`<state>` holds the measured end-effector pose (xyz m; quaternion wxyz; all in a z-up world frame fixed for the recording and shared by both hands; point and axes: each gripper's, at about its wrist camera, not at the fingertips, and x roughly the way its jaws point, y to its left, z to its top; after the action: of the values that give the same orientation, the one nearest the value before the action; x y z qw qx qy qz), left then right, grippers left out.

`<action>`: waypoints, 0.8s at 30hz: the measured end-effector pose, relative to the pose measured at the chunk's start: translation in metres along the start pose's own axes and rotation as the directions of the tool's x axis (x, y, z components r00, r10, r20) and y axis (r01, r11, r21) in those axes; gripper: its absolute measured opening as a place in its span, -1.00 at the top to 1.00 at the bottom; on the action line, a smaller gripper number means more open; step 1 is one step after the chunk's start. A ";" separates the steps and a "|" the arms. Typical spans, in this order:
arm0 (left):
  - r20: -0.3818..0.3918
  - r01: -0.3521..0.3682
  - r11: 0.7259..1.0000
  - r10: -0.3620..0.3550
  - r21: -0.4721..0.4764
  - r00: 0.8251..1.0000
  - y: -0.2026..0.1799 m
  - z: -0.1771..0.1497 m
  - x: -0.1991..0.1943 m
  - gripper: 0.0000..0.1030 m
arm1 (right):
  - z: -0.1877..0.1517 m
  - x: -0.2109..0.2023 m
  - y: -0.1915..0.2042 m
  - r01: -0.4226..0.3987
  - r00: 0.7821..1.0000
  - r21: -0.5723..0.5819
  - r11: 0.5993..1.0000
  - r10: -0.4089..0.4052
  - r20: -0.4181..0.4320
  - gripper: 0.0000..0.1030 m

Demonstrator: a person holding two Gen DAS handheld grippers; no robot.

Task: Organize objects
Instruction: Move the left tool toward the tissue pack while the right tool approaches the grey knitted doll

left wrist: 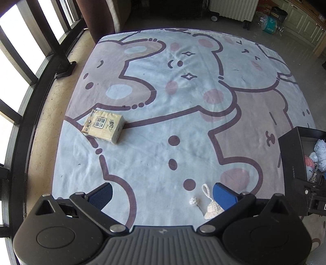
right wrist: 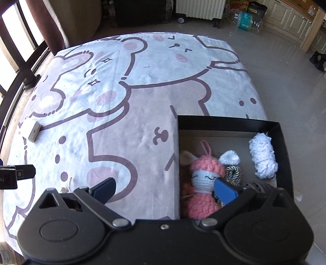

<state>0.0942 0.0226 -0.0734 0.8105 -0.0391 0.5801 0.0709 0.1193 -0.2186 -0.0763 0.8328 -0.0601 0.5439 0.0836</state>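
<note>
Cartoon blanket [left wrist: 163, 126]: cream crochet piece [left wrist: 210, 210] half hidden by left gripper [left wrist: 163, 193]; both jaws wide.

Left gripper [left wrist: 162, 194]: I note matte black linkage arms, blue ribbed pads [left wrist: 223, 195], silver pivot rivets, round embossed discs lower left and right, ribbed grey centre housing with small logo. Right gripper [right wrist: 164, 188]: same build, black smooth centre, one screw at middle.

White radiator [left wrist: 232, 9], cartoon-bear sheet [left wrist: 163, 102]
</note>
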 end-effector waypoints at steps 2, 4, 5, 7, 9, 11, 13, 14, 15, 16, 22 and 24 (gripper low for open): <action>-0.010 -0.001 1.000 0.001 -0.007 1.000 0.006 -0.001 0.001 -1.00 | 0.000 0.001 0.006 -0.005 1.000 -0.011 1.000 0.005 -0.012 -1.00; -0.021 -0.004 1.000 0.004 -0.012 1.000 0.011 -0.003 0.002 -1.00 | -0.001 0.002 0.012 -0.015 1.000 -0.022 1.000 0.014 -0.027 -1.00; -0.024 -0.005 1.000 0.005 -0.014 1.000 0.013 -0.003 0.002 -1.00 | -0.001 0.003 0.015 -0.018 0.999 -0.028 0.999 0.017 -0.033 -1.00; -0.030 -0.007 1.000 0.006 -0.015 1.000 0.017 -0.004 0.002 -1.00 | -0.003 0.003 0.020 -0.023 0.999 -0.040 0.999 0.021 -0.045 -1.00; -0.036 -0.007 1.000 0.006 -0.019 0.999 0.020 -0.005 0.003 -1.00 | -0.004 0.003 0.025 -0.028 0.998 -0.049 0.998 0.025 -0.055 -1.00; -0.043 -0.006 1.000 0.005 -0.024 0.999 0.024 -0.006 0.003 -1.00 | -0.006 0.002 0.030 -0.036 0.998 -0.053 0.998 0.032 -0.060 -1.00; -0.049 -0.005 1.000 0.004 -0.029 0.999 0.027 -0.008 0.003 -1.00 | -0.007 0.001 0.034 -0.049 0.997 -0.054 0.997 0.045 -0.065 -1.00; -0.051 -0.005 1.000 0.004 -0.031 0.999 0.028 -0.008 0.003 -1.00 | -0.008 0.000 0.036 -0.053 0.997 -0.055 0.997 0.050 -0.066 -1.00; -0.054 -0.006 0.999 0.004 -0.032 0.999 0.029 -0.009 0.003 -1.00 | -0.009 0.000 0.037 -0.057 0.996 -0.057 0.997 0.053 -0.067 -1.00; -0.056 -0.005 0.999 0.004 -0.032 0.998 0.030 -0.010 0.003 -1.00 | -0.009 -0.001 0.039 -0.060 0.996 -0.059 0.996 0.056 -0.069 -1.00; -0.065 -0.004 1.000 0.002 -0.026 0.998 0.033 -0.013 0.000 -1.00 | -0.015 -0.004 0.047 -0.069 0.995 -0.069 0.995 0.064 -0.078 -1.00; -0.066 -0.005 1.000 0.003 -0.024 0.998 0.035 -0.015 -0.002 -1.00 | -0.016 -0.006 0.049 -0.075 0.994 -0.065 0.995 0.070 -0.078 -1.00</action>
<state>0.0741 0.0549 -0.0758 0.7904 -0.0501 0.6055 0.0782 0.0922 -0.1739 -0.0781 0.8054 -0.0718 0.5738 0.1301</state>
